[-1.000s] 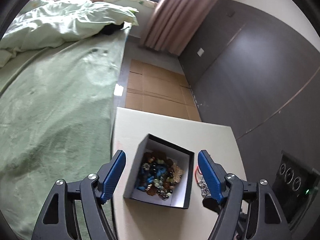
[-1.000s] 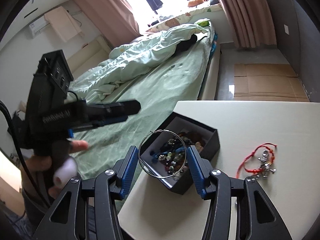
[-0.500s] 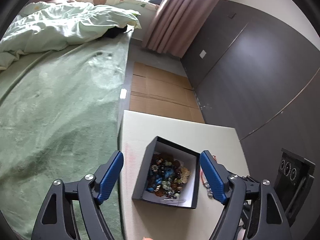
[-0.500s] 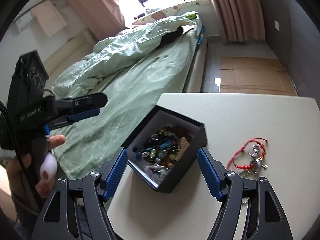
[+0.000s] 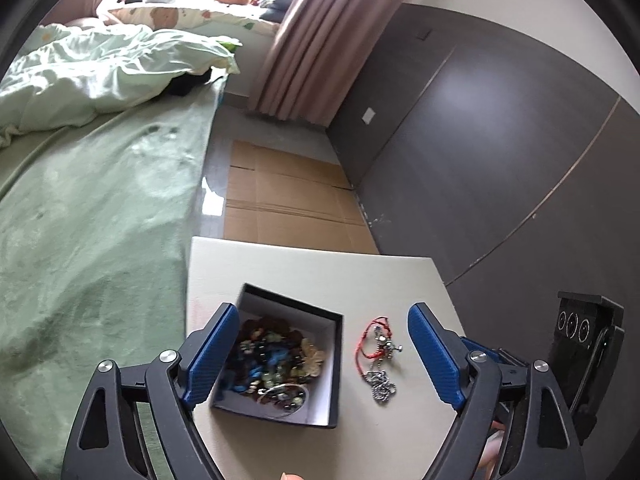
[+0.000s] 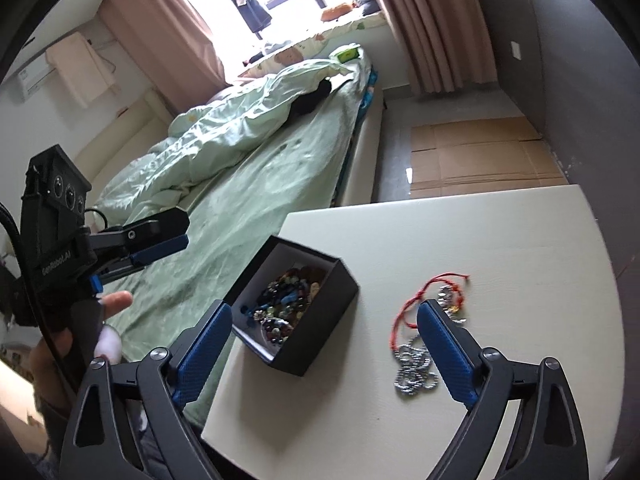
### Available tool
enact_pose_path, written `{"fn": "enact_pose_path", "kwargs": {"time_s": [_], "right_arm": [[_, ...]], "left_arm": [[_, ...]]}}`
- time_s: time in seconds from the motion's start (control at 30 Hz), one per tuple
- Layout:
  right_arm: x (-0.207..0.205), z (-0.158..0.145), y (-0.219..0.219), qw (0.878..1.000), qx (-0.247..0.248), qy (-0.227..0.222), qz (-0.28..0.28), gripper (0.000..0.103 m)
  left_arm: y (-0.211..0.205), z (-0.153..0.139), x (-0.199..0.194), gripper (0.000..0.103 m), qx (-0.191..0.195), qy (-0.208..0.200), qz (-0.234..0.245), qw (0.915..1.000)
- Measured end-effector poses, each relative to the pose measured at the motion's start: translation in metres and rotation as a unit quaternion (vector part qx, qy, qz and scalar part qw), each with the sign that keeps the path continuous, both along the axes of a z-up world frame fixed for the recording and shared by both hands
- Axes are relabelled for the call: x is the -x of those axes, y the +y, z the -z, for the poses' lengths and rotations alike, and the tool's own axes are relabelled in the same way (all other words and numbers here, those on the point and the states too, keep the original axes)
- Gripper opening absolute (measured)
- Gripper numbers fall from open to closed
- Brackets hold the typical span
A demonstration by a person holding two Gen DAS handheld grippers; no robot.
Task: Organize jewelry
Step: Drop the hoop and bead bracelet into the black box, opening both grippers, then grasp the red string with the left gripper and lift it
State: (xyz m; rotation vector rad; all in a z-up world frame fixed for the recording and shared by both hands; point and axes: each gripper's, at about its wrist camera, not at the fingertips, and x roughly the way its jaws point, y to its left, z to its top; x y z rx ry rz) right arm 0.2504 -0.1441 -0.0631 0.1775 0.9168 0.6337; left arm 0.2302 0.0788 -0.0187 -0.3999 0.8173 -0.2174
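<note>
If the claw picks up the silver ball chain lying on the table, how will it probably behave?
The silver ball chain lies in loose coils, so it is probably floppy and would hang and swing. Its small metal beads look smooth, so it might slip from the pads. It touches the red cord bracelet, so that may drag along with it.
</note>
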Motion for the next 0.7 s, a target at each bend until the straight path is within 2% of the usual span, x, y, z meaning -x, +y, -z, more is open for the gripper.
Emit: {"fn": "enact_pose_path", "kwargs": {"time_s": [0.07,0.13,0.7], "right_arm": [[-0.001,0.0,-0.006,1.0,0.004,0.0,0.009,0.095],[-0.004,0.003,-0.016,1.0,0.008,0.01,0.023,0.103],[-0.017,0.01,-0.102,0.994,0.01,0.025,0.103,0.103]], "left_arm": [[-0.008,0.002,-0.003,0.087,-0.002,0.001,0.008,1.0],[-0.015,0.005,-0.005,0.087,-0.004,0.006,0.013,0.9999],[-0.078,0.023,-0.022,0.087,-0.029,0.015,0.07,0.997]]}}
